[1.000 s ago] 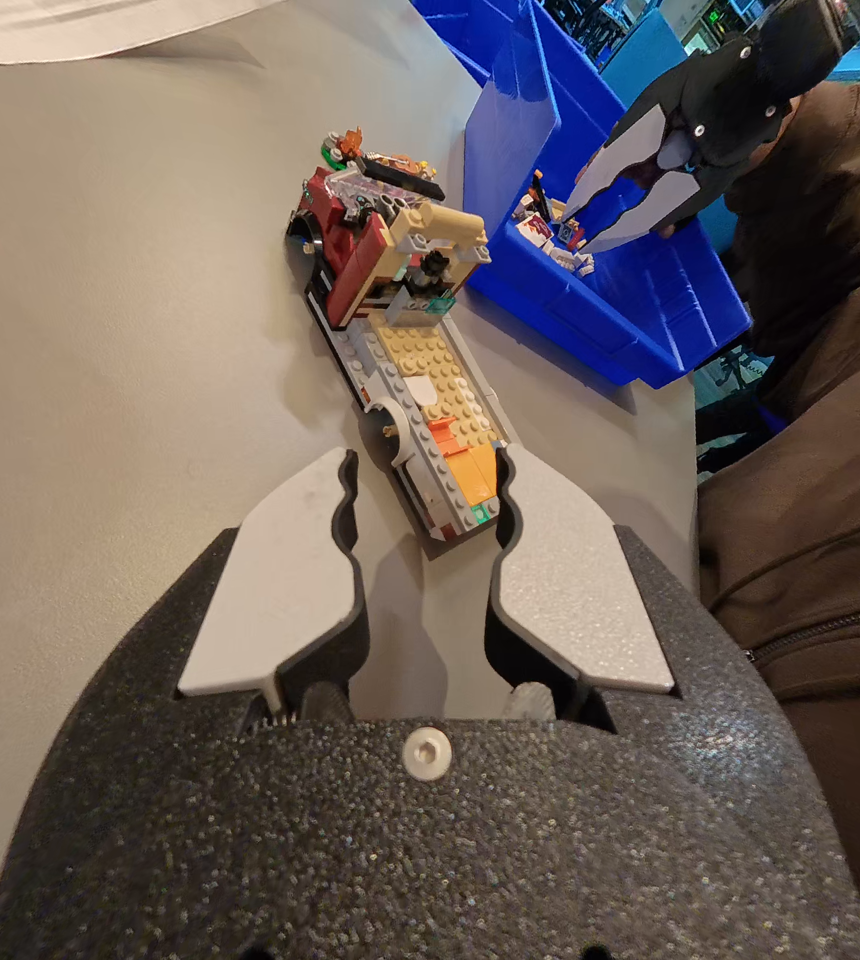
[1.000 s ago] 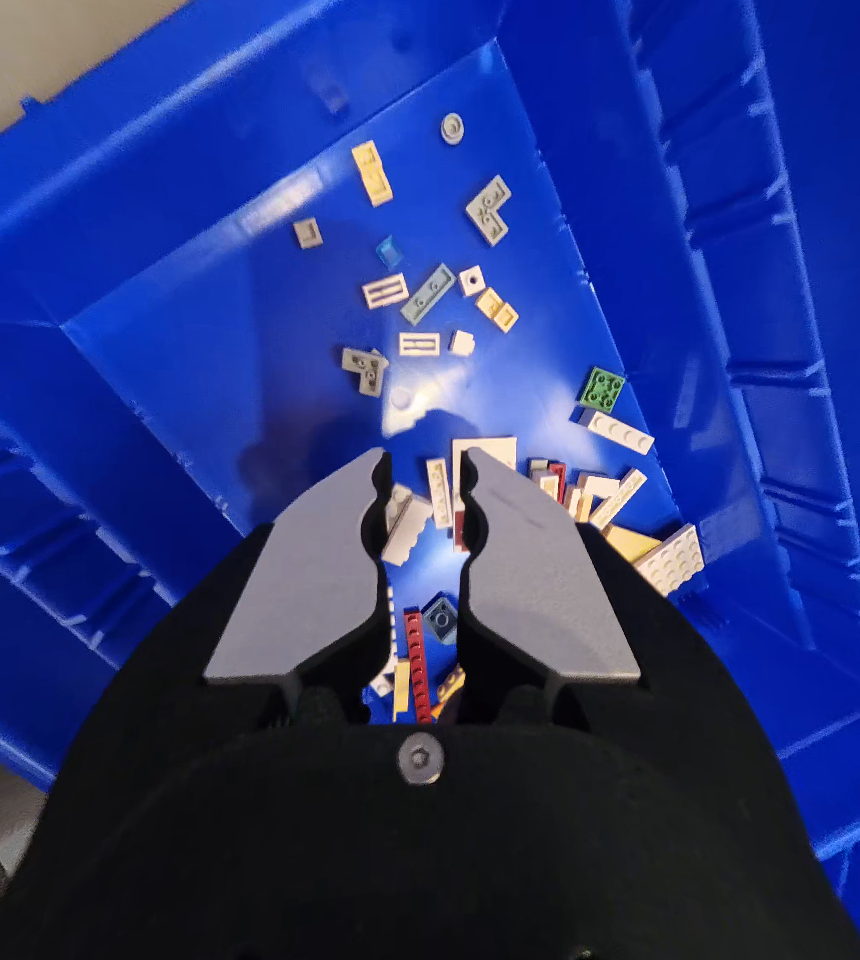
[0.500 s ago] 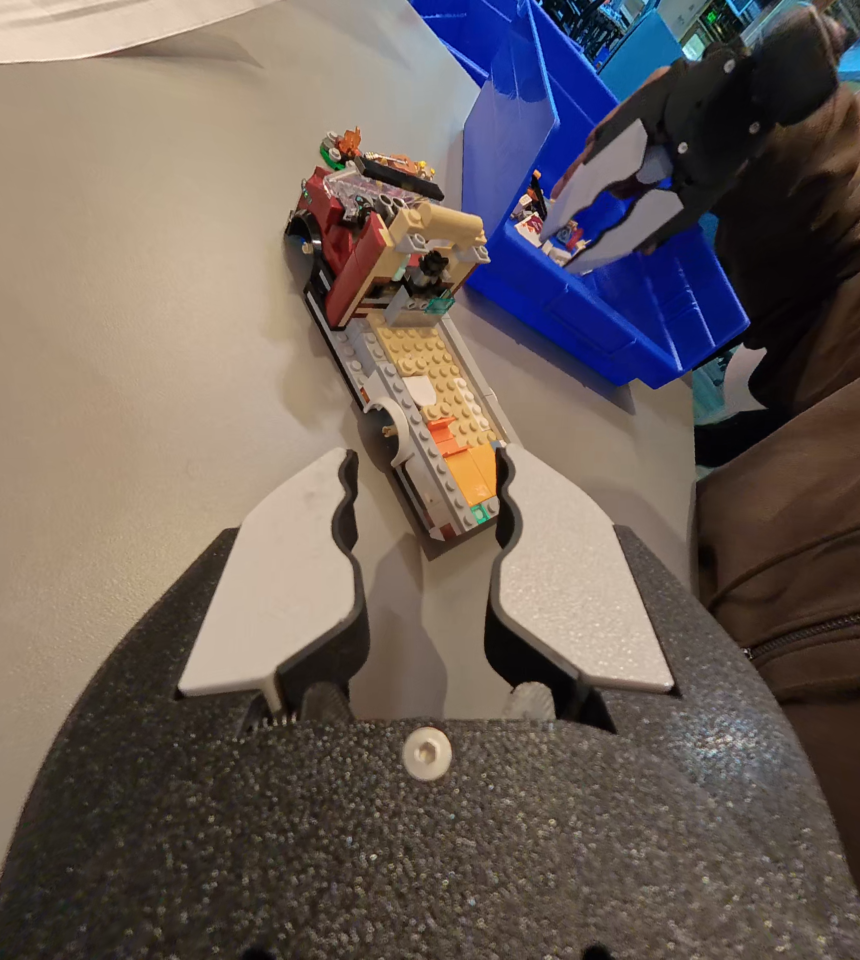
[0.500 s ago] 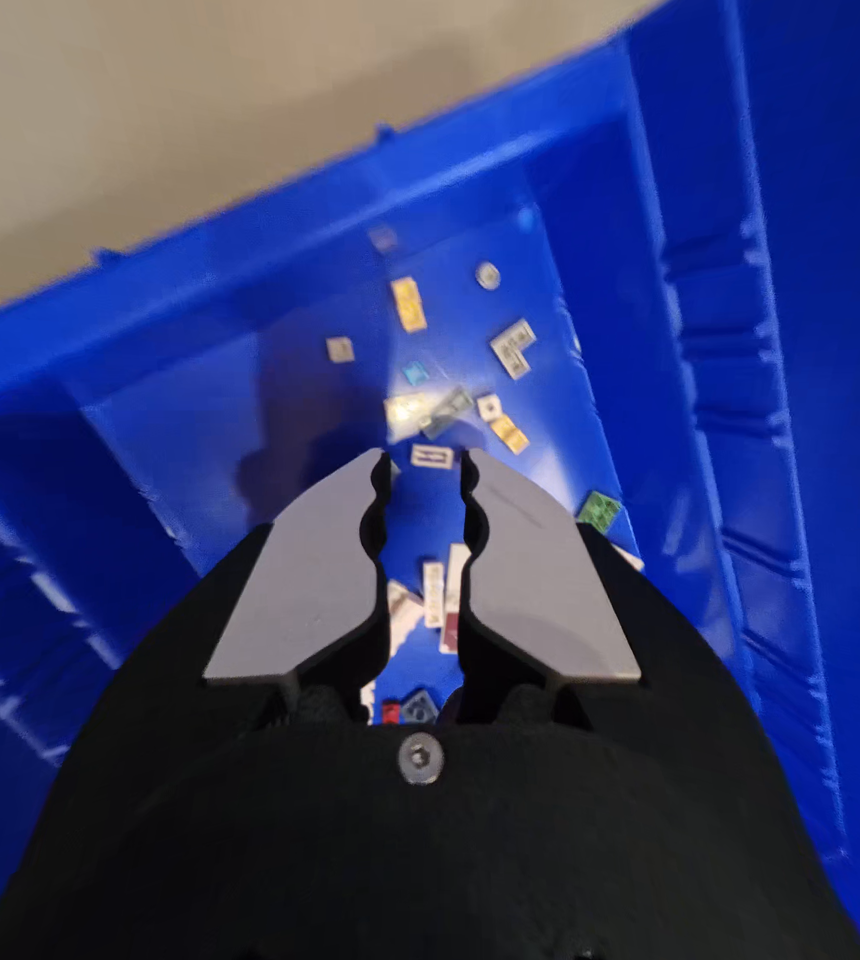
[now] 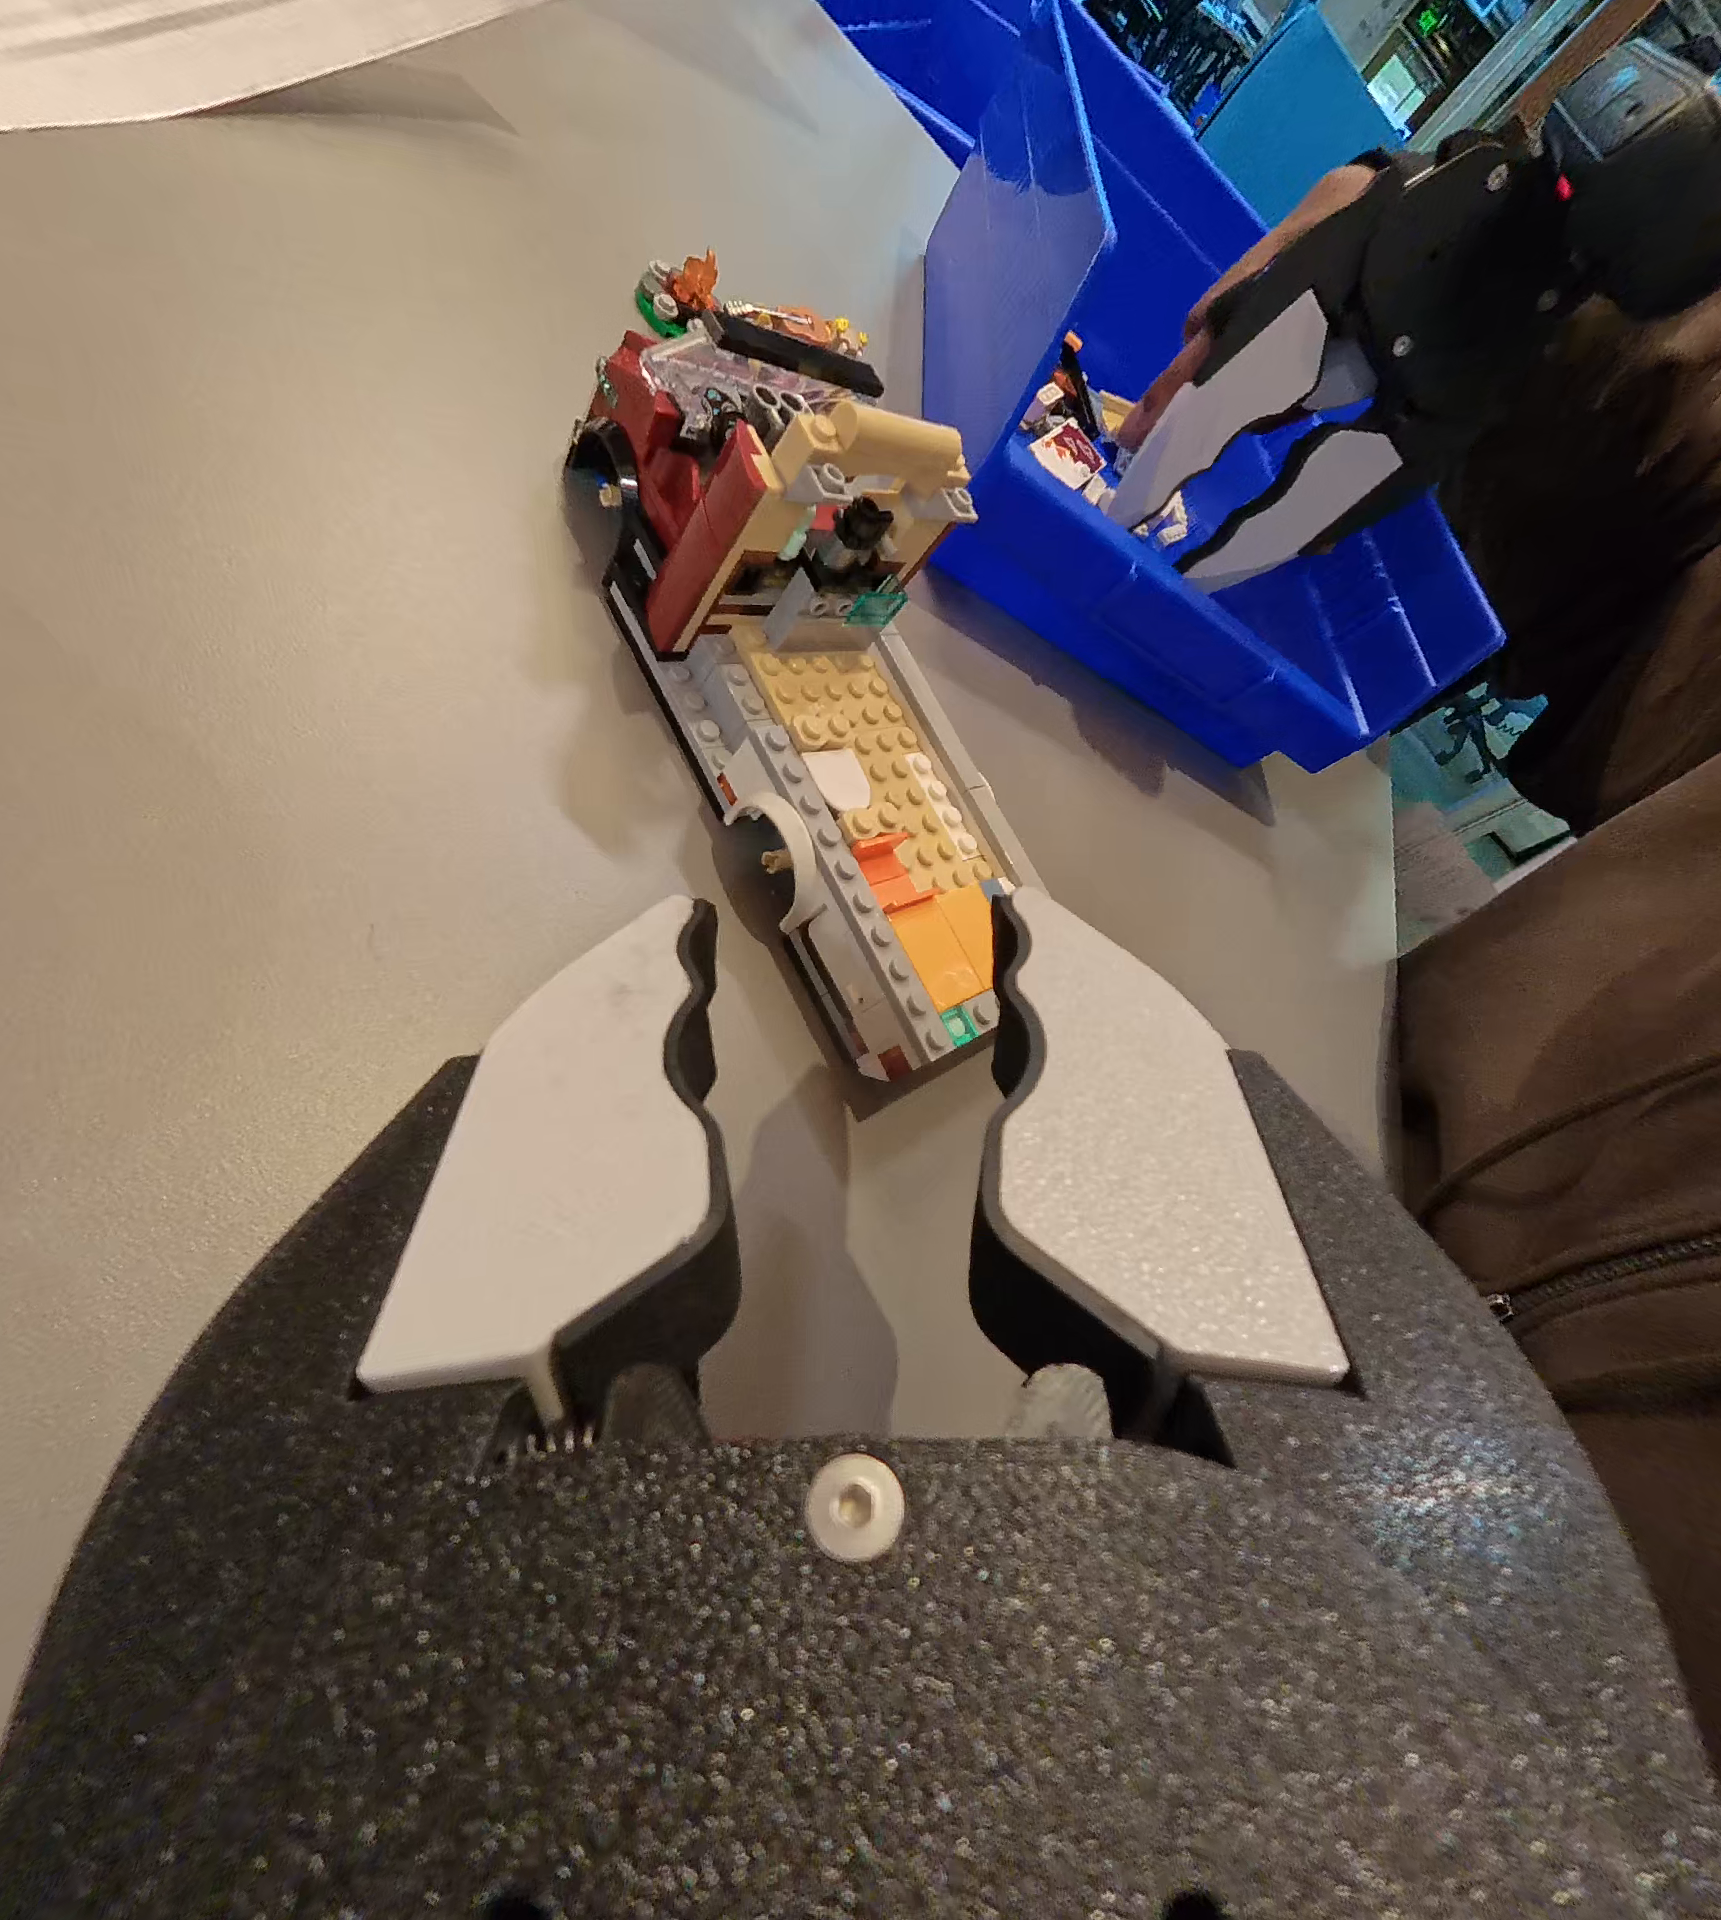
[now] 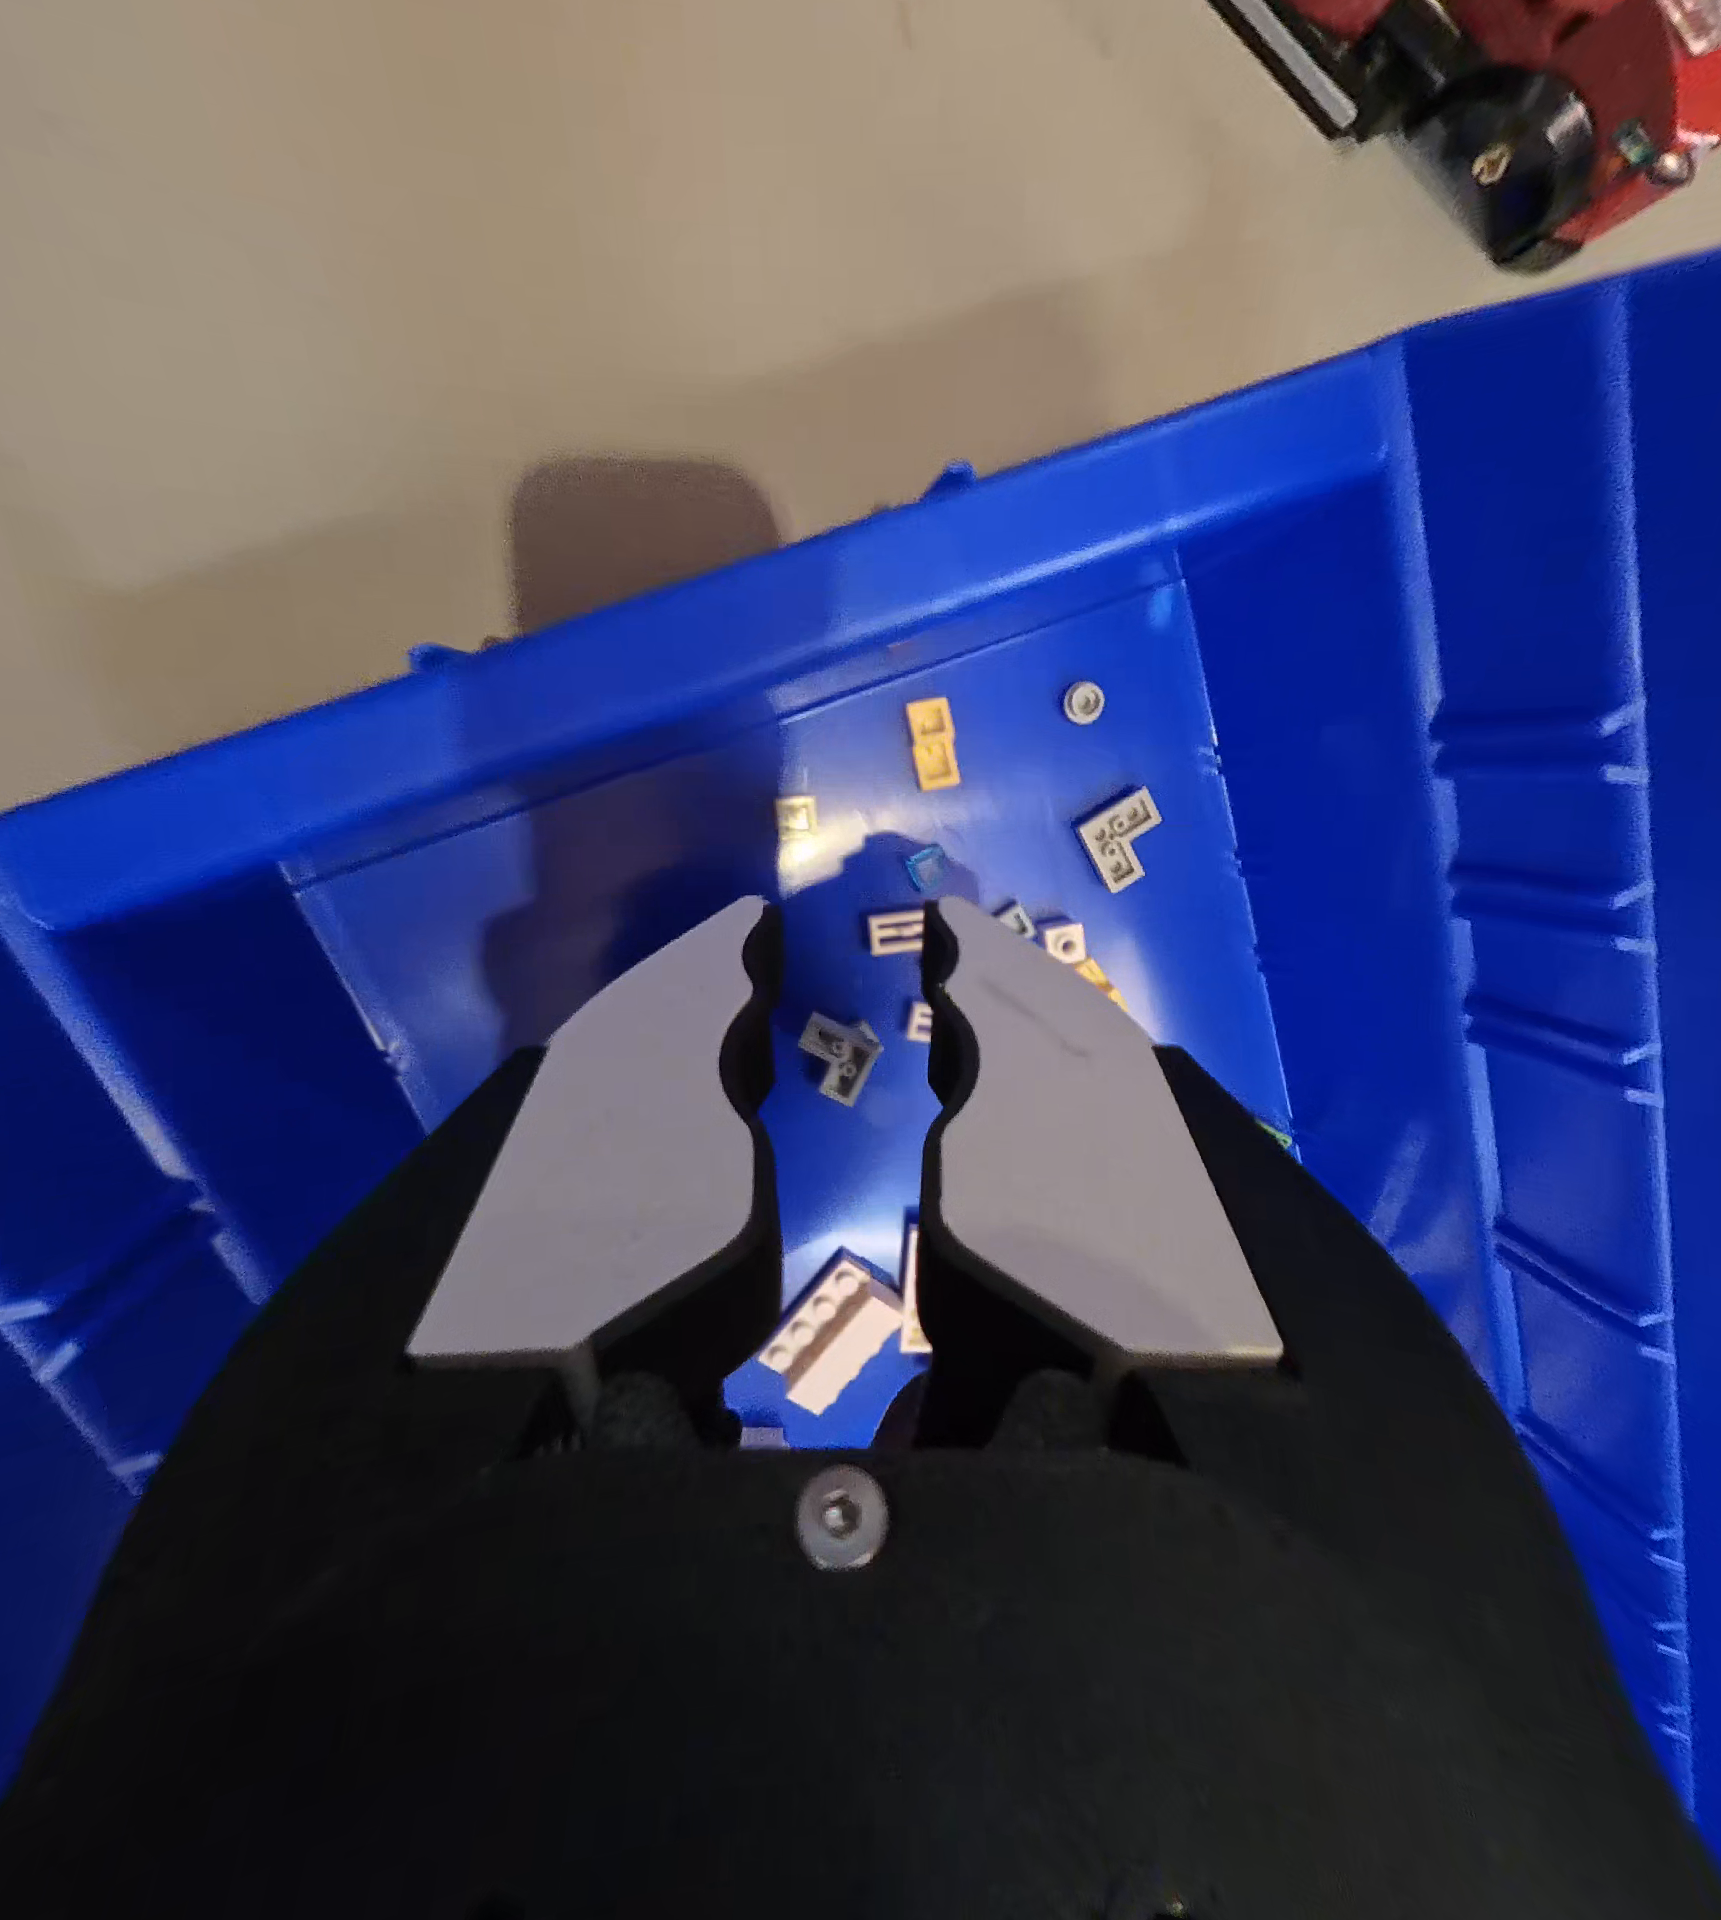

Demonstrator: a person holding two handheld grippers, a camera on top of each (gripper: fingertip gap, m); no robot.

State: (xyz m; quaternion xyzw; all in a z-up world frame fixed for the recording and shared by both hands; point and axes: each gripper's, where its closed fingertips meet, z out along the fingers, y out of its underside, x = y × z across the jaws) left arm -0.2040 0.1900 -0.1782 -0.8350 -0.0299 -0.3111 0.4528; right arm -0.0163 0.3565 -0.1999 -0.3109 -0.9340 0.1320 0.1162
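Where the views run from left to right, the scene is laid out as follows.

Bench (image 5: 212, 623): a plain grey surface on which everything rests; a white sheet (image 5: 160, 52) is seen at its far left edge.

Left tool (image 5: 851, 987): its jaws are spread wide and nothing is pressed. The right finger (image 5: 1095, 1039) is just beside the near end of the brick-built vehicle; contact cannot be told. The left finger is well clear of it.

Brick-built vehicle (image 5: 835, 748): it lies flat on the bench between the left tool and the bin. It is judged light and stiff, yet fragile at the snapped joints and the tall red-and-tan cab. The long grey side rails are judged the soundest place to be gripped.

Blue bin (image 6: 1043, 582): loose small bricks (image 6: 840, 1055) are scattered on its floor.

Right tool (image 6: 851, 935): it is held above the bin with its jaws narrowly apart and nothing between them.
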